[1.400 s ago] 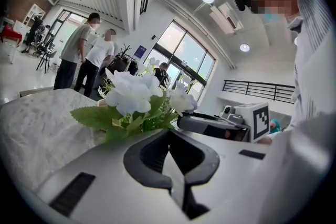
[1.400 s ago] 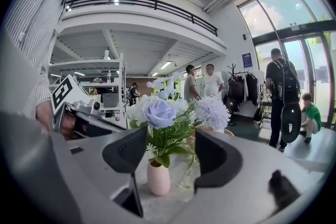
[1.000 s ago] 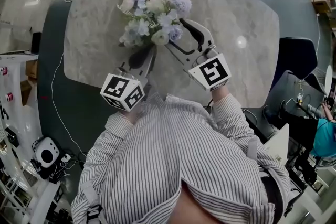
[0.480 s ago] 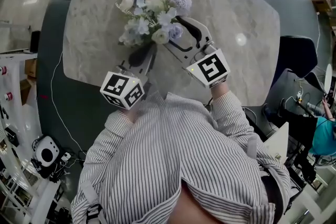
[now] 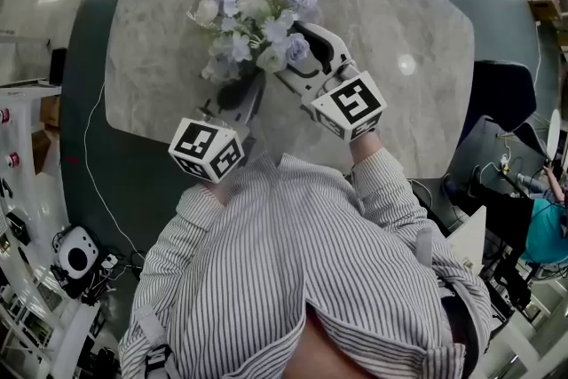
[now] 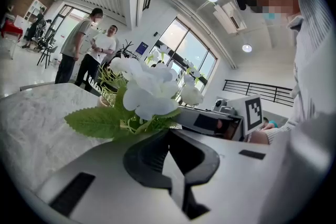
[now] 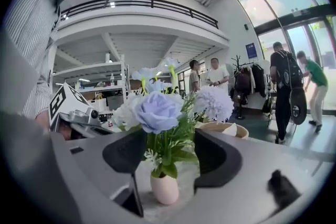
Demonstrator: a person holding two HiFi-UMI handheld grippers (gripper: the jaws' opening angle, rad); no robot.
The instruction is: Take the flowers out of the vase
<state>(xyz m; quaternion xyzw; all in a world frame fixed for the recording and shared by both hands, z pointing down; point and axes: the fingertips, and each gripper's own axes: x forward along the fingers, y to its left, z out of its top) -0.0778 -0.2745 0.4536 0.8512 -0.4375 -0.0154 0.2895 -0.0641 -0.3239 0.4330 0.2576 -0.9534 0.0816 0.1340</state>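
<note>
Right gripper (image 5: 295, 56): released, jaws wide, pushed forward over last second, now astride stems of flowers (image 5: 253, 22) just above vase (image 7: 165, 189). Left gripper (image 6: 169, 150): clenched on nothing, parked at near edge of flowers as before, leaf over tips. Flowers not yet out; vase upright on table (image 5: 399, 13). Grasp looks set up: likely next, pinch stems, lift straight. Unheld vase may tip.
</note>
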